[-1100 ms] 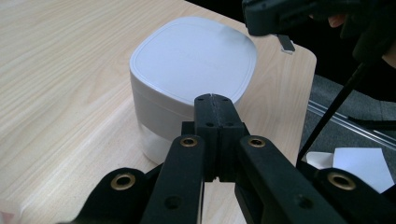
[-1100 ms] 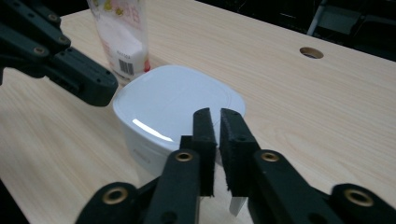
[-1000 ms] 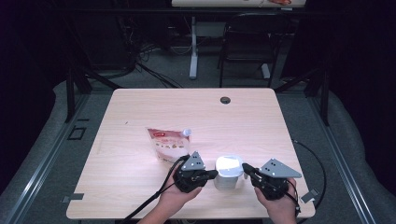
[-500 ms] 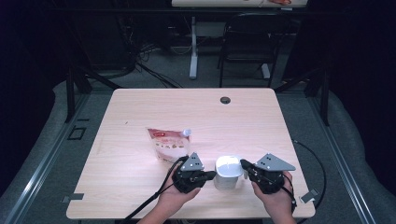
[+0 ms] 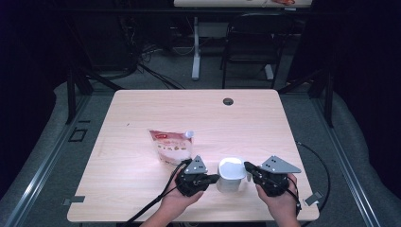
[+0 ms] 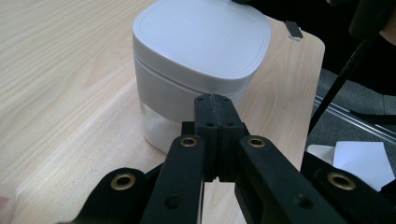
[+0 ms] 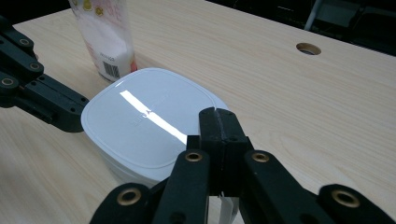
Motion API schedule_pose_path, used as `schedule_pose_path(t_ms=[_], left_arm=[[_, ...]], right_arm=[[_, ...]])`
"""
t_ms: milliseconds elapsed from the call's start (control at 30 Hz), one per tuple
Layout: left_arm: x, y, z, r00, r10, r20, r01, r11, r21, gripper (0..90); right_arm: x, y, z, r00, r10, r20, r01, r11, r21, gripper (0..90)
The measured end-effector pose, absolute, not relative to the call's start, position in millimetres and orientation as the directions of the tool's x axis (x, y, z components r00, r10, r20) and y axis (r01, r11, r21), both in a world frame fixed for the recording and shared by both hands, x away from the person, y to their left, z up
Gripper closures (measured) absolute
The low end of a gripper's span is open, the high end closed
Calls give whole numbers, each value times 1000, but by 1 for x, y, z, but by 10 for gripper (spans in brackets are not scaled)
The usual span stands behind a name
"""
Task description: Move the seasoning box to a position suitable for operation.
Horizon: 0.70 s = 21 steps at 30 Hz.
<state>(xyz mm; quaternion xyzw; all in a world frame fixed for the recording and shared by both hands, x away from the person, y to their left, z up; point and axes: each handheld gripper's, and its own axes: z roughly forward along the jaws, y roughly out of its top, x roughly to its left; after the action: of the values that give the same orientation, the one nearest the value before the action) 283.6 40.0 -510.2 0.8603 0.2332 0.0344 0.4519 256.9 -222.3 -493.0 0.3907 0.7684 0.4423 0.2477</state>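
Two grippers are flanking a white lidded container (image 5: 231, 174) that is standing upright near the table's (image 5: 142, 113) front edge. Left gripper (image 5: 213, 178), jaws pressed together and holding nothing, is pointing its tip at the container's side; right gripper (image 5: 247, 168), likewise closed and empty, is sitting at the lid's opposite edge. Behind, a spouted pouch (image 5: 171, 145) is lying.

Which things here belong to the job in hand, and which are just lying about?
In hand: white lidded container, left gripper and right gripper, both shut, flanking it.

Lying about: spouted pouch, table's cable hole, chair behind.
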Motion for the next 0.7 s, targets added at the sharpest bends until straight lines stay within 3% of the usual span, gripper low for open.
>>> schedule_pose_path(t_ms=[467,700], left_arm=[[285,37,-507,890,429,-156,367,-468,804,900],[285,36,-502,893,425,-150,359,-469,807,900]], right_arm=[[254,-223,-493,-568,823,-29,385,297,874,900],[238,-217,-481,-601,797,-53,341,316,885,771]])
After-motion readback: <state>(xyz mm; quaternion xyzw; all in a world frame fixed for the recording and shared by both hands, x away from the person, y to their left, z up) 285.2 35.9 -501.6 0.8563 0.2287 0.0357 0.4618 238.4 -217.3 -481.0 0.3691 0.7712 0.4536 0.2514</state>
